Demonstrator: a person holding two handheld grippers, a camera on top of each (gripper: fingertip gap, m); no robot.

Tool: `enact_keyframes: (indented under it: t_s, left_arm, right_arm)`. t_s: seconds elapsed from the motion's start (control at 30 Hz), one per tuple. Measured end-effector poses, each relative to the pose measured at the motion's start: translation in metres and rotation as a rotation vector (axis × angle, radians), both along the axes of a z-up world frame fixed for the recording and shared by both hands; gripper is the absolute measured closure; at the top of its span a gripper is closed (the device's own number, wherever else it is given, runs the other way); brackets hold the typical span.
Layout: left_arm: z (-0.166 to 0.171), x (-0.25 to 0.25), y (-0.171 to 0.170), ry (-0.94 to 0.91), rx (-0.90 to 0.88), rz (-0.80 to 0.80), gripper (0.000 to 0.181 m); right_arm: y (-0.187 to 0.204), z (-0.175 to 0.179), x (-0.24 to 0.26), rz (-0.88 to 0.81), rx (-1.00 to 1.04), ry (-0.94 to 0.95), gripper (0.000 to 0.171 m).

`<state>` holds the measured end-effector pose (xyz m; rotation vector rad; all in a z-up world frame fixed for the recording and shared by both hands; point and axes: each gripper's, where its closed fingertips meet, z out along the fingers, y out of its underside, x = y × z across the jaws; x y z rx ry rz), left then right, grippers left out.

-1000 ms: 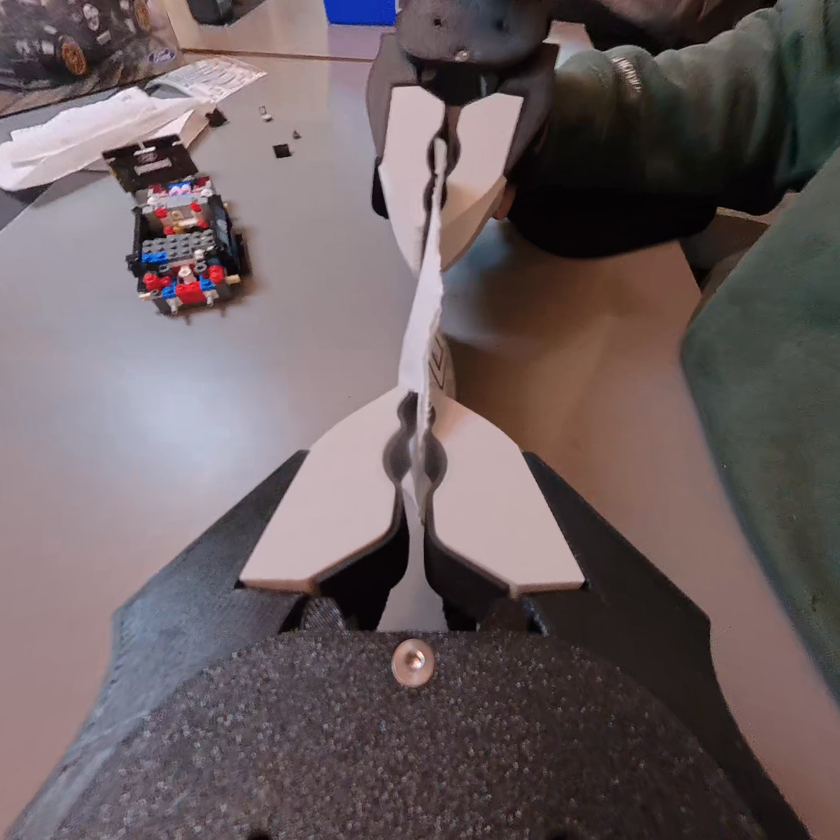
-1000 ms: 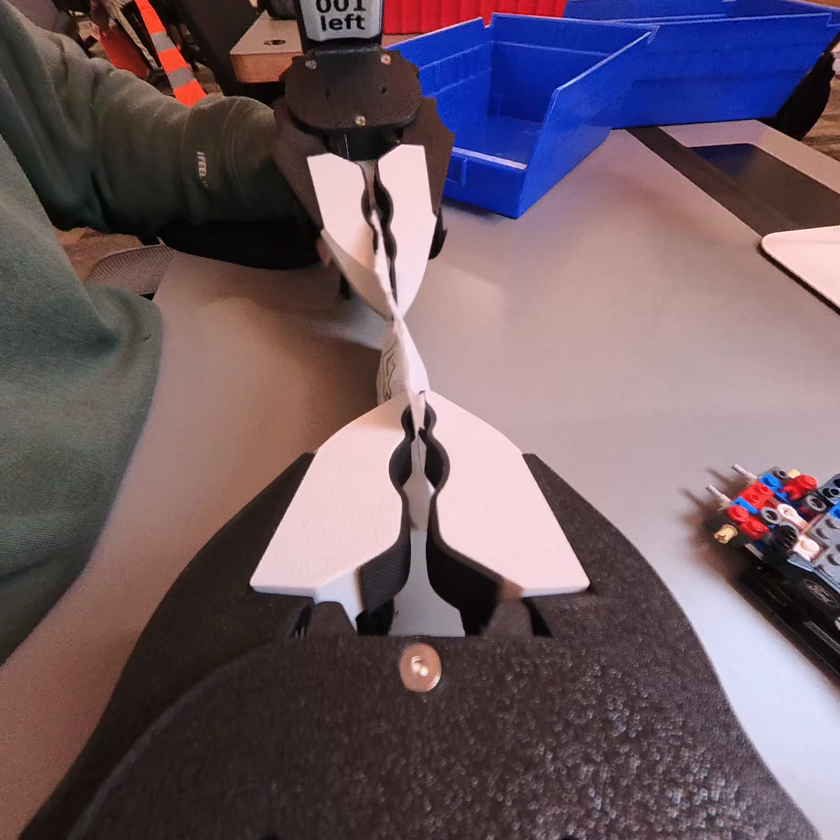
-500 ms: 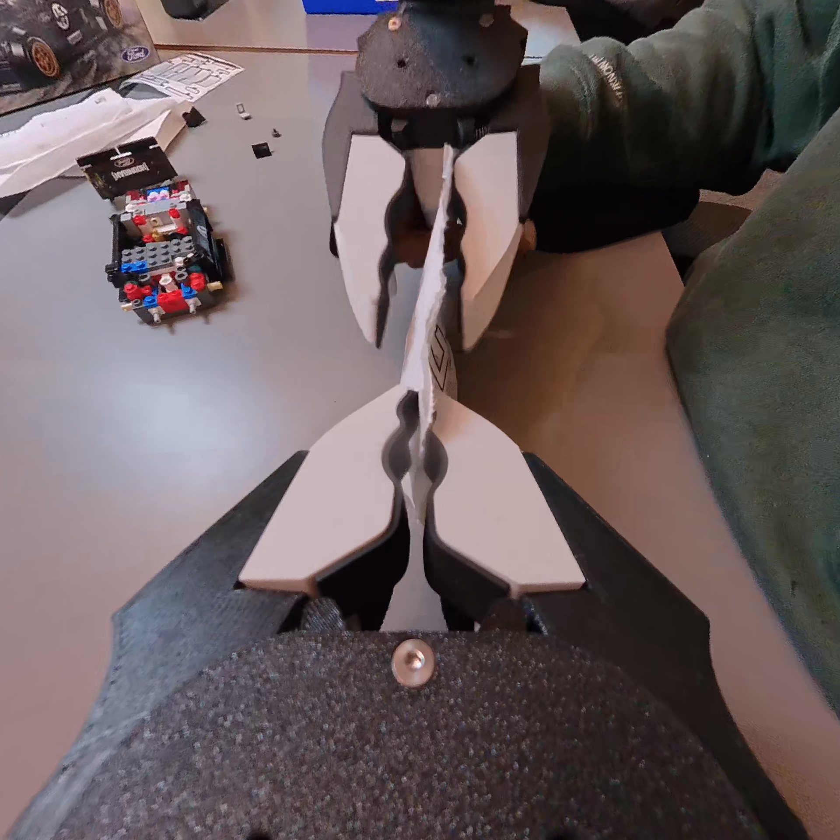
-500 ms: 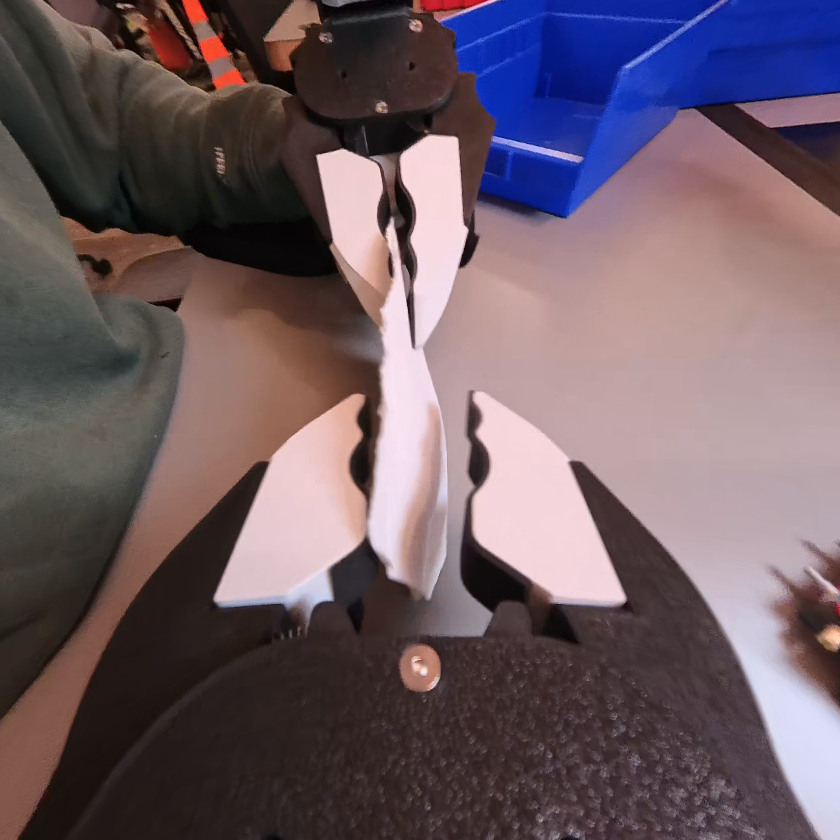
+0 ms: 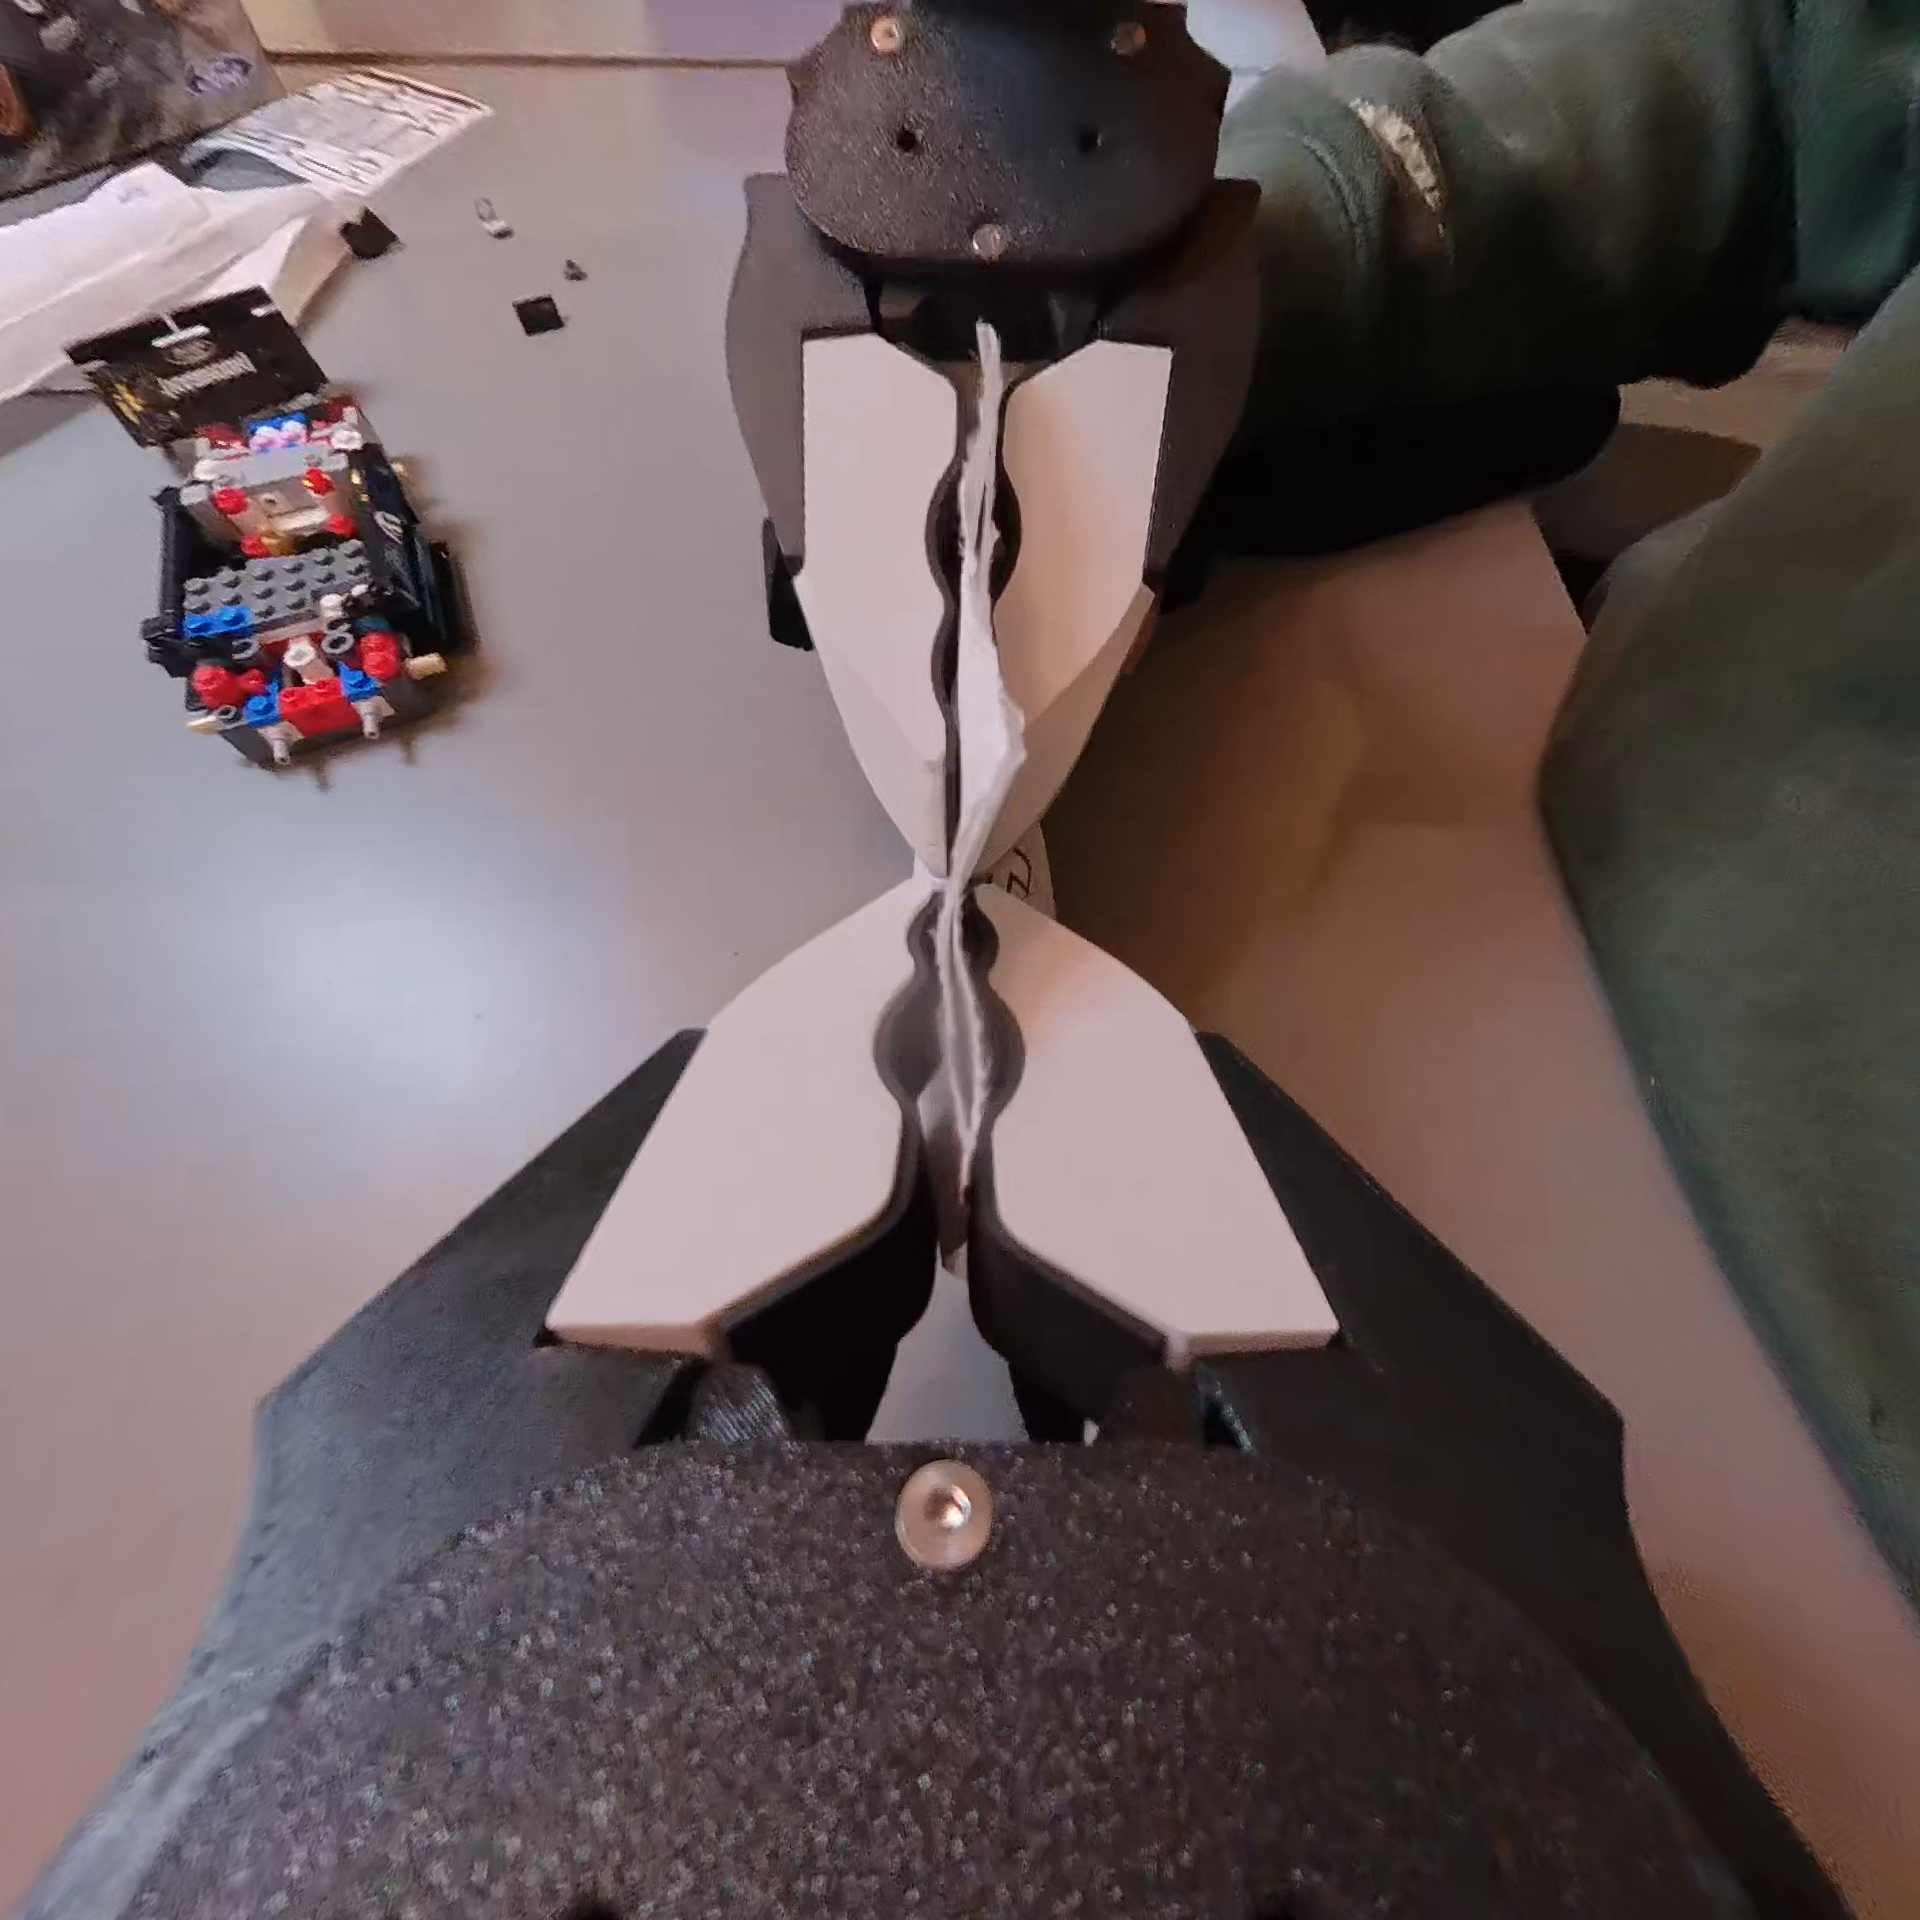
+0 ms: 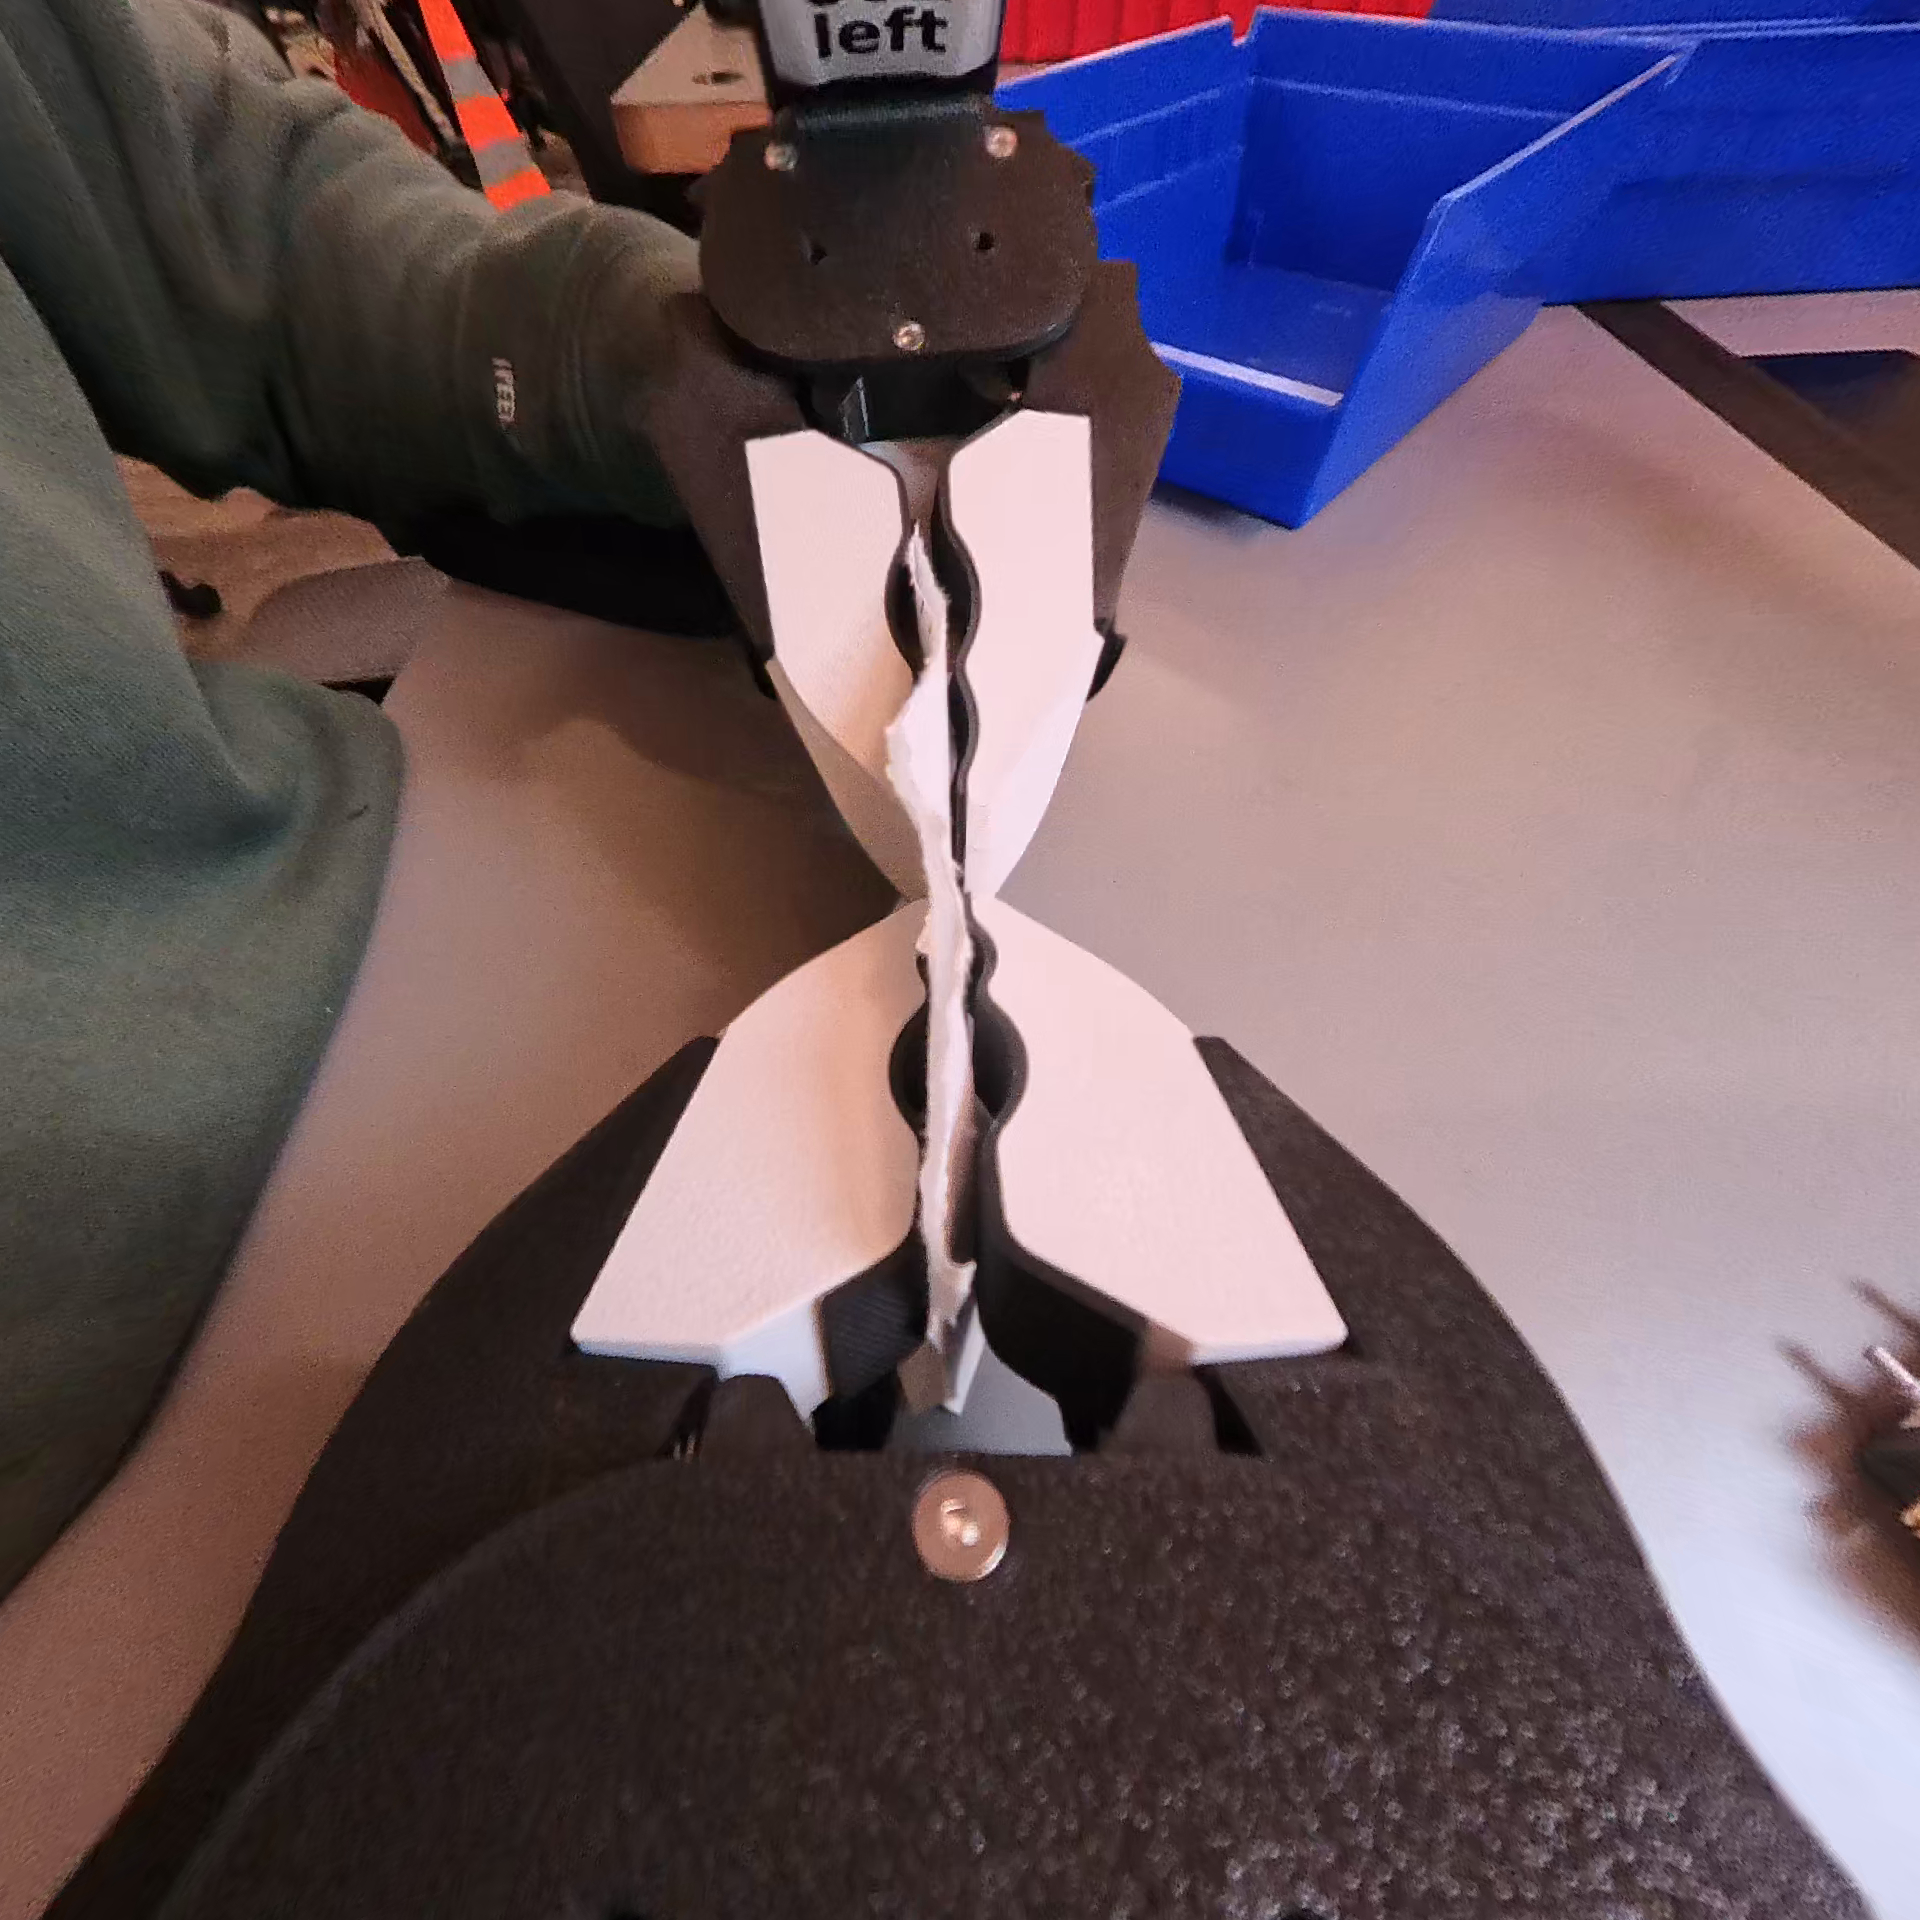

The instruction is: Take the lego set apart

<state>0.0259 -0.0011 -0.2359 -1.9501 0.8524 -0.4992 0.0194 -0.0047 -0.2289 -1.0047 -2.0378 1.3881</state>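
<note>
1. A smooth grey table point(image 5: 436, 997) carries everything.
2. A partly stripped lego car point(image 5: 296, 603) rests on it.
3. Beyond lie white paper sheets point(image 5: 156, 249) and small loose black pieces point(image 5: 540, 312).
4. A blue bin point(image 6: 1382, 281) stands at its far side.

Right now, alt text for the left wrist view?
Left tool and right tool meet tip to tip, both shut on a white paper strip above the grey table. A partly dismantled lego car sits far left.
</note>
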Motion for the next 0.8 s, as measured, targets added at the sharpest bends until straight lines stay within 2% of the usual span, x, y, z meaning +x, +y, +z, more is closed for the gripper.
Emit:
enact_keyframes:
  t_s: [0.13,0.53,0.8]
  left_arm:
    - [-0.001,-0.004,-0.003,0.054,0.016,-0.026,0.179]
    - [0.001,-0.019,-0.015,-0.098,-0.041,-0.005,0.179]
    - [0.0,-0.028,-0.02,-0.118,-0.054,0.003,0.178]
  right_arm:
    - [0.001,-0.001,0.002,0.013,0.009,-0.018,0.17]
    - [0.017,0.001,0.019,0.011,-0.027,-0.041,0.171]
    - [0.023,0.002,0.025,0.018,-0.03,-0.051,0.171]
